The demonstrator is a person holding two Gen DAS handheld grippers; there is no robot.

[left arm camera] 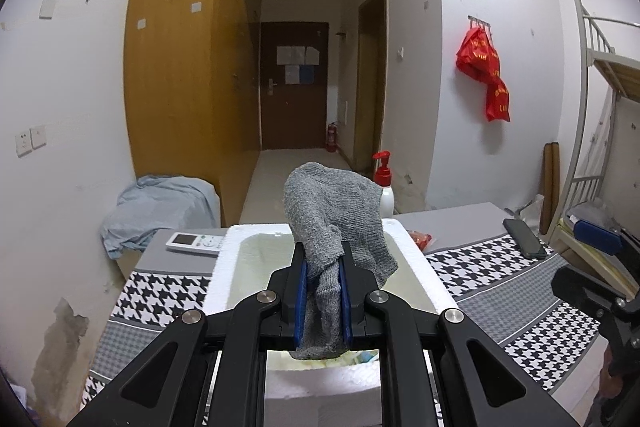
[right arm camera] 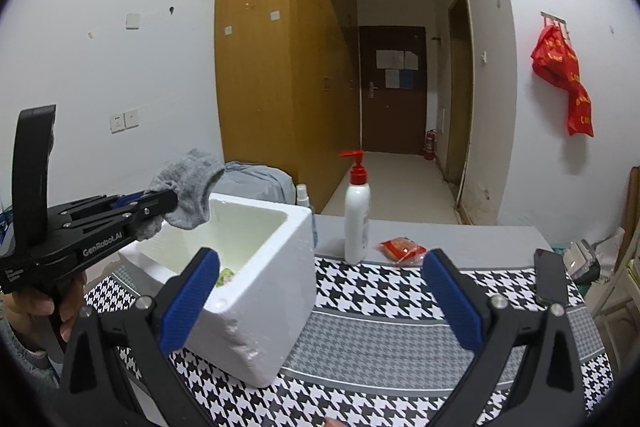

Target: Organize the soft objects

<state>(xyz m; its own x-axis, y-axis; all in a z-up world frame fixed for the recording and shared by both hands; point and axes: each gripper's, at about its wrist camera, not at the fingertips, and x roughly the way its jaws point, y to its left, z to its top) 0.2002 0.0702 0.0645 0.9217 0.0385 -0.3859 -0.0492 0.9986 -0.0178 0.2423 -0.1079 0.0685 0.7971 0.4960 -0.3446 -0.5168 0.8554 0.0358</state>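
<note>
My left gripper [left arm camera: 323, 259] is shut on a grey knitted sock [left arm camera: 336, 211], which flops forward past the blue pads. It hangs over the open white foam box [left arm camera: 224, 267]. In the right wrist view the same left gripper [right arm camera: 168, 201] holds the sock [right arm camera: 188, 187] above the box's [right arm camera: 264, 307] far left rim. Something small and green lies at the bottom of the box [right arm camera: 226, 275]. My right gripper [right arm camera: 320, 291] stands wide open to the right of the box, with nothing between its blue pads.
The box stands on a black-and-white houndstooth cloth [right arm camera: 380, 327]. A white pump bottle with a red top [right arm camera: 357, 219], a red snack packet [right arm camera: 402, 249] and a dark phone [right arm camera: 551, 279] lie to the right. A white remote [left arm camera: 194, 243] lies left of the box.
</note>
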